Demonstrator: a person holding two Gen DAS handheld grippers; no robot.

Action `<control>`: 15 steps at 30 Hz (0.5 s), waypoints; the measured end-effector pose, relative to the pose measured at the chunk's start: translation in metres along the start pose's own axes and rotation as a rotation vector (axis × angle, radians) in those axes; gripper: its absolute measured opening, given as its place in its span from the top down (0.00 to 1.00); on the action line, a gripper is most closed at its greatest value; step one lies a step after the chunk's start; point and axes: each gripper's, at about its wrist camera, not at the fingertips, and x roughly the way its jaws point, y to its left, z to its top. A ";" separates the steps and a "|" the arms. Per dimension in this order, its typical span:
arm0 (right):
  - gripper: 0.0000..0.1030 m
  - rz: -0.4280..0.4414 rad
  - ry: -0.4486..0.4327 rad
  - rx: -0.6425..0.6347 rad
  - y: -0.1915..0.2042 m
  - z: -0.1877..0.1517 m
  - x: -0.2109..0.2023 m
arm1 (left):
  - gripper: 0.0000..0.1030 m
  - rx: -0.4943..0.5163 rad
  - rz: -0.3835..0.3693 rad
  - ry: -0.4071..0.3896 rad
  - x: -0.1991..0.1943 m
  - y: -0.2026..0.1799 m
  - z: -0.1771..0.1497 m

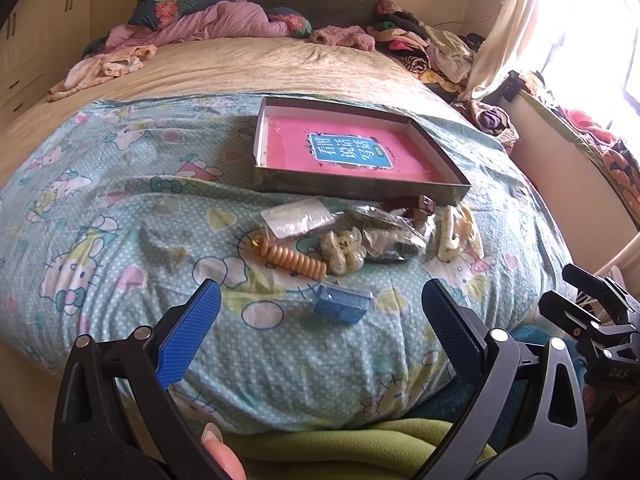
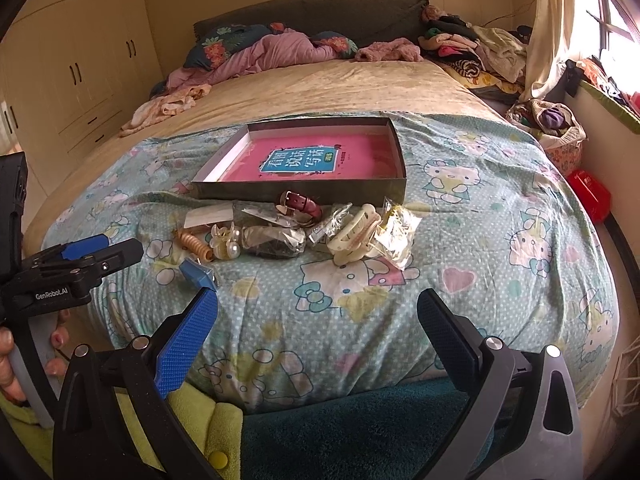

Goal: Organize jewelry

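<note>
Both grippers hang back at the bed's near edge, empty. The left gripper is spread wide, lined up on the blue box, probably the first pick since it lies nearest. The right gripper is spread too, over bare quilt. The jewelry sits bunched in a row just before the tray: coil, watch, clip. That's a short carry into the open tray.
</note>
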 end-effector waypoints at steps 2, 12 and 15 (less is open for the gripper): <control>0.04 -0.005 0.000 -0.002 -0.003 0.004 0.003 | 0.09 -0.004 0.012 0.002 0.004 0.003 0.005; 0.04 -0.040 0.028 -0.001 -0.028 0.023 0.033 | 0.09 0.018 0.013 0.046 0.030 0.012 0.014; 0.04 -0.042 0.043 0.004 -0.038 0.026 0.043 | 0.09 0.030 -0.017 0.086 0.042 0.012 0.008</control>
